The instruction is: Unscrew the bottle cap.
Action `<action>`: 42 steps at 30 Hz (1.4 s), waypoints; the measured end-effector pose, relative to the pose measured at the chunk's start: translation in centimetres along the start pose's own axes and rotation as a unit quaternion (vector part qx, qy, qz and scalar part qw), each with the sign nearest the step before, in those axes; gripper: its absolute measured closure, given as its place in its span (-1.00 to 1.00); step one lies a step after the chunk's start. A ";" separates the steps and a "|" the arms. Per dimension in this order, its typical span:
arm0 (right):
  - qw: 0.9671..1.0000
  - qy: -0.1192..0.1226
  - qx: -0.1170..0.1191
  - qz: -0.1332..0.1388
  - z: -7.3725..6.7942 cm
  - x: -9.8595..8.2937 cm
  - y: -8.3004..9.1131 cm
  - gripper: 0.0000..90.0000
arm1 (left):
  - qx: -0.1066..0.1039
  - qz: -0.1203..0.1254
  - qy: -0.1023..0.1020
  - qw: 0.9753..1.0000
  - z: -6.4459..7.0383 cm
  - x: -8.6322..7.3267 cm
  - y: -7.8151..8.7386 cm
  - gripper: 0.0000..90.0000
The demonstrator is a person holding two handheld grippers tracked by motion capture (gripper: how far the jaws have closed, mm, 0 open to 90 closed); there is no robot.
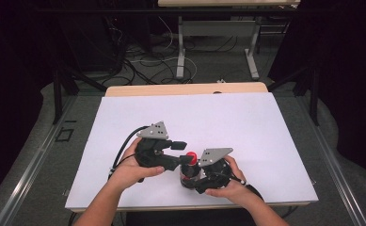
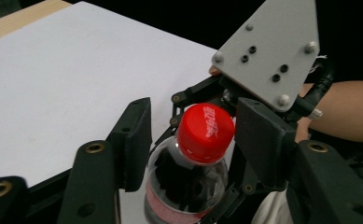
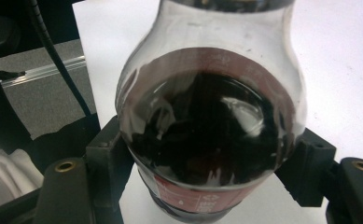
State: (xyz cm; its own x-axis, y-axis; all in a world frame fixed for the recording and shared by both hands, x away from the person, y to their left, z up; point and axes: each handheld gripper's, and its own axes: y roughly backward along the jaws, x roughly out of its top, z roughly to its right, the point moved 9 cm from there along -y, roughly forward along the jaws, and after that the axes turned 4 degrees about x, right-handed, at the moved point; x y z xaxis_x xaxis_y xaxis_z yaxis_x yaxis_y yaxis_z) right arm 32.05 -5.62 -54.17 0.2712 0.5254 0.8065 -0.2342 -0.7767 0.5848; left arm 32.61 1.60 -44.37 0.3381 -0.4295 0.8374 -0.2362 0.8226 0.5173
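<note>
- Standing near the front edge of the white table: a bottle of dark drink with a red cap
- Right gripper: jaws pressed against the bottle's sides, pinching it
- Left gripper: jaws spread either side of the cap, not touching it

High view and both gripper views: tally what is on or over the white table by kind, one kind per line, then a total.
Bottles: 1, the bottle of dark drink
Red caps: 1, the red cap on that bottle
Grippers: 2, the left gripper and the right gripper
Hands: 2, the left hand and the right hand
Total: 6
</note>
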 end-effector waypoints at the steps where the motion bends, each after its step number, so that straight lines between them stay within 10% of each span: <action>1: 1.000 0.000 0.000 0.000 0.0 0.0 0.0 -0.37 | 0.000 0.000 0.000 1.000 0.0 0.0 0.0 0.09; 13: 1.000 0.016 0.019 0.004 -1.0 0.3 0.1 -0.37 | -0.033 -0.023 -0.028 0.999 1.1 -0.2 -0.5 0.35; 22: 1.000 0.008 0.009 0.009 -1.0 0.4 0.0 -0.37 | 0.001 -0.018 -0.027 0.999 1.5 -0.2 -0.7 0.37; 30: 1.000 -0.010 -0.015 0.015 -0.7 0.7 0.1 -0.37 | 0.075 -0.001 -0.008 0.997 2.0 0.1 -0.9 0.38; 42: 0.996 -0.035 -0.078 0.015 -0.1 0.9 0.4 -0.37 | 0.195 0.046 0.064 0.978 1.7 0.2 -0.8 0.38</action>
State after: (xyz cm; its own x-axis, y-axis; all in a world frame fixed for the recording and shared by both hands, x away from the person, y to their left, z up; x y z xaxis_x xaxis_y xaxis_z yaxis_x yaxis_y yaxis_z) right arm 32.07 -5.44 -53.18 0.3249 0.4732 0.8188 -0.3832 -0.7257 0.5714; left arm 31.34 0.26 -44.30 0.4048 -0.2890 0.8676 -0.5914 0.6408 0.4894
